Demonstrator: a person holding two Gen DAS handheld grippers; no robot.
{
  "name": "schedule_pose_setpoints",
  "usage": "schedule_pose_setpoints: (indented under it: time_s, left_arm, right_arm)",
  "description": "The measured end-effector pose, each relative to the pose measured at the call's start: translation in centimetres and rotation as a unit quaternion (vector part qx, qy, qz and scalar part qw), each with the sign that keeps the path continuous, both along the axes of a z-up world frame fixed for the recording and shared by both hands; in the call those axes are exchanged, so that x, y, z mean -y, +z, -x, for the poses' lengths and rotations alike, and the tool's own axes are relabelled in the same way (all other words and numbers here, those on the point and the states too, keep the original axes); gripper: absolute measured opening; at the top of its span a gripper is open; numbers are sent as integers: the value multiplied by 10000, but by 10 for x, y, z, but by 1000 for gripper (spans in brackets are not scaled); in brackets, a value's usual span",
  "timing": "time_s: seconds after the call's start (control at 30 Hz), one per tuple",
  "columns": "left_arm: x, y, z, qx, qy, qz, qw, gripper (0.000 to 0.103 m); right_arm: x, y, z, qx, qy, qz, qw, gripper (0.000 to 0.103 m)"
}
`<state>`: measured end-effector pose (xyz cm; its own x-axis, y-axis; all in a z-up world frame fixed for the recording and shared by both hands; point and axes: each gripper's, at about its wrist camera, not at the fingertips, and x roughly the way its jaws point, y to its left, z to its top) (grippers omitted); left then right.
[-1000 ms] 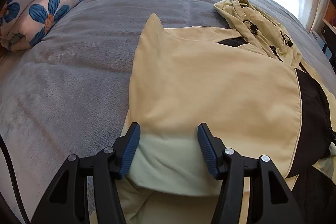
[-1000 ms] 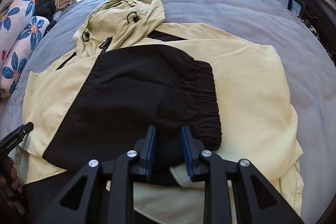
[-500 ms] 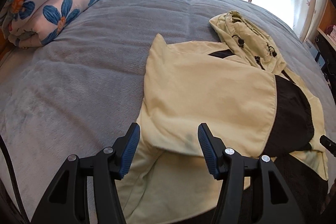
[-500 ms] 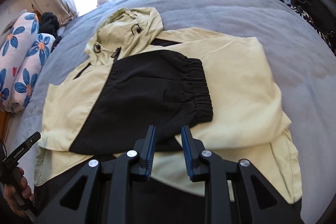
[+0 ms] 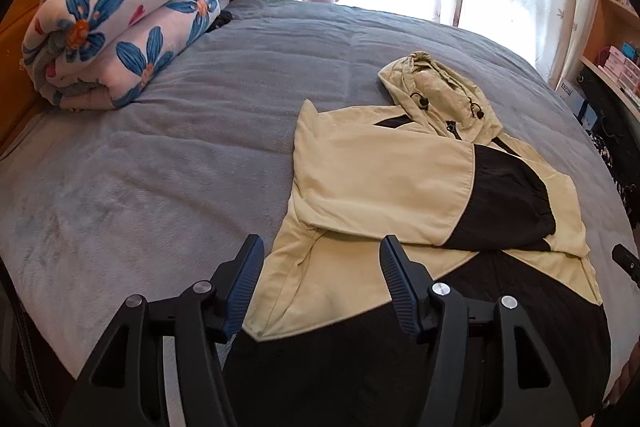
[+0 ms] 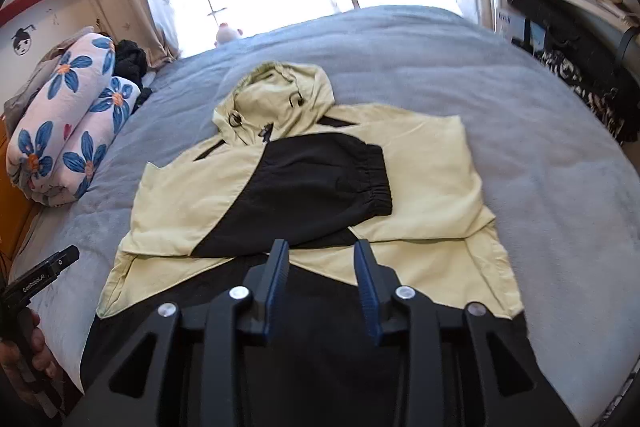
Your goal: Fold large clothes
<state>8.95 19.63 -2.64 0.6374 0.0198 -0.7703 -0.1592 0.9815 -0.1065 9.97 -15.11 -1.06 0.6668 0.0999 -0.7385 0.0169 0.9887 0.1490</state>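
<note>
In the left wrist view, the jacket (image 5: 384,183) was seen spread on the bed (image 5: 160,155), sleeves folded across its front. The left gripper (image 5: 320,279) was held above the near hem, jaws spread and empty.

In the right wrist view, the jacket (image 6: 432,179) lay beyond the right gripper (image 6: 322,281), whose jaws had just been opening, nothing being pinched.
</note>
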Motion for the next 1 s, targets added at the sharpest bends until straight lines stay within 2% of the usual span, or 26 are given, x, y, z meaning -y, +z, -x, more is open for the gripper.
schedule_pose_setpoints:
  time_s: [0.27, 0.5, 0.8, 1.0]
  left_arm:
    - [0, 21, 46, 165, -43, 14, 9999, 60]
    - [4, 25, 76, 200, -115, -69, 9997, 62]
    - [-1, 10, 105, -45, -233, -153, 9996, 63]
    - [-9, -13, 119, -311, -326, -119, 9989, 63]
  right_arm:
    - [-3, 15, 45, 169, 111, -23, 9998, 35]
    - [1, 17, 74, 207, 101, 20, 9997, 36]
    - [21, 15, 104, 171, 11, 133, 9998, 36]
    - [49, 4, 121, -36, -132, 109, 9998, 36]
